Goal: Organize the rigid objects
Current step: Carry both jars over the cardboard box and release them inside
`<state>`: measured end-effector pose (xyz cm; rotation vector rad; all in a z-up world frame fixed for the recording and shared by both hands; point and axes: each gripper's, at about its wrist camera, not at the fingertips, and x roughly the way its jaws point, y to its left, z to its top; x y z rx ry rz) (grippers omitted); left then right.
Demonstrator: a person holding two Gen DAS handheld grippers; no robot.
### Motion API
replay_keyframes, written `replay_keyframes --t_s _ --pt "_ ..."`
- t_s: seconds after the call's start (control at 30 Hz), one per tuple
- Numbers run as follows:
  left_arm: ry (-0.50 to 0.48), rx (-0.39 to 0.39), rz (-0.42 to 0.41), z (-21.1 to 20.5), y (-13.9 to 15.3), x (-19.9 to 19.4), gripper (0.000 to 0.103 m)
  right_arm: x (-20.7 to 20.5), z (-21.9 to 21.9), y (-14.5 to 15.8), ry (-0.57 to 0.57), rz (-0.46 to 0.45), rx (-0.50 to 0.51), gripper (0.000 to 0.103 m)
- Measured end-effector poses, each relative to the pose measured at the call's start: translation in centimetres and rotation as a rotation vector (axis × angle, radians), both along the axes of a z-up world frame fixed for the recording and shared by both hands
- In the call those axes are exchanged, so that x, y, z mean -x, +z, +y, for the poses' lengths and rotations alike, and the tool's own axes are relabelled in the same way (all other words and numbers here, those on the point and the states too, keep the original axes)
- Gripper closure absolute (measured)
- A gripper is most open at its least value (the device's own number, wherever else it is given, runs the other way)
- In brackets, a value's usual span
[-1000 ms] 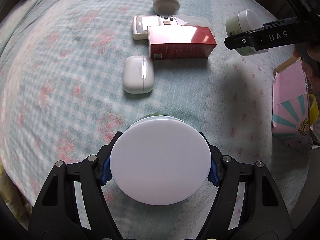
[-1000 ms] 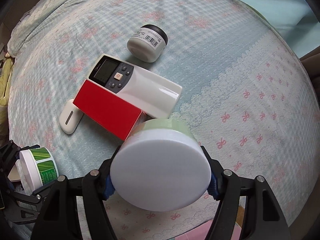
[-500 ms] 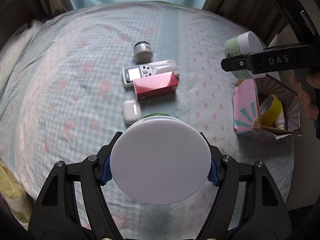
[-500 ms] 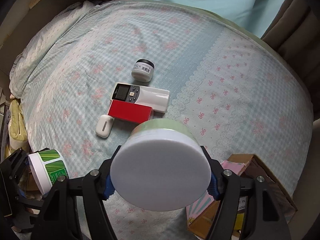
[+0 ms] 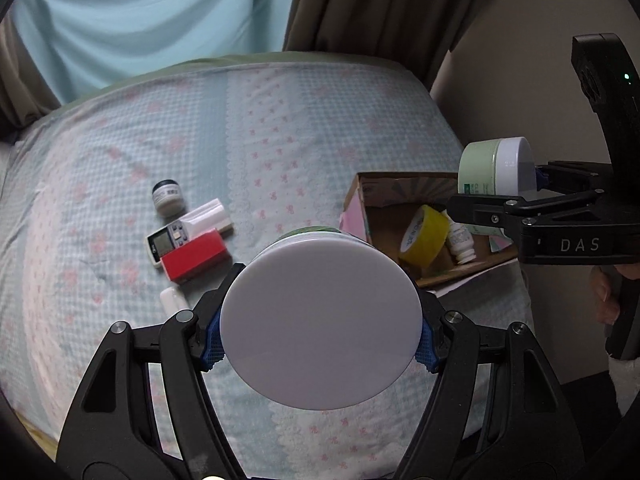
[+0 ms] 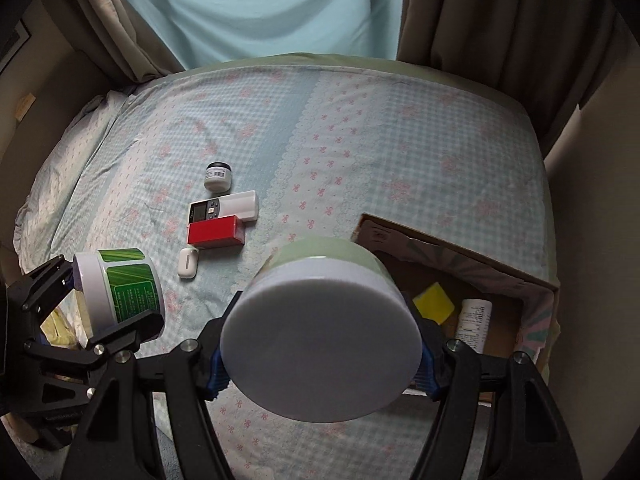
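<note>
From the left wrist view, your left hand-held gripper [image 5: 320, 336] clamps the dark green labelled plastic tub with a white lid [image 5: 320, 320] by the lid's sides, lid toward the camera, held high above the blue checked bed [image 5: 280, 128], probably so it clears the wall of the open cardboard box with pink patterned sides [image 5: 354, 216] to its right. There your right hand-held gripper [image 5: 532, 184] holds the pale green jar with a white lid [image 5: 492, 168] level above the box. From the right wrist view, that jar [image 6: 320, 336] is gripped the same way, tilted down over the box [image 6: 460, 252], while the small cluster led by a red rectangular carton [image 6: 216, 232] lies on the bed, awaiting sorting.
</note>
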<state>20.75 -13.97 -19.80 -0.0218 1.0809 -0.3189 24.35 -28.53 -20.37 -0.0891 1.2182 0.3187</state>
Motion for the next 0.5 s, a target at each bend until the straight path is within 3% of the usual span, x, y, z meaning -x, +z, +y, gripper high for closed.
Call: replay_keyframes --t_s 0.23,0.5 --pt "-0.122 0.001 -0.014 -7.3 0.9 -2.1 0.035 1.5 -8.4 1.4 -0.136 -0.015 0.033 0.037" --pt "-0.270 -0.002 0.012 -15.9 -0.4 -3.7 0.035 2.2 -16.0 -0.5 -0.249 0.020 0.071 0.037"
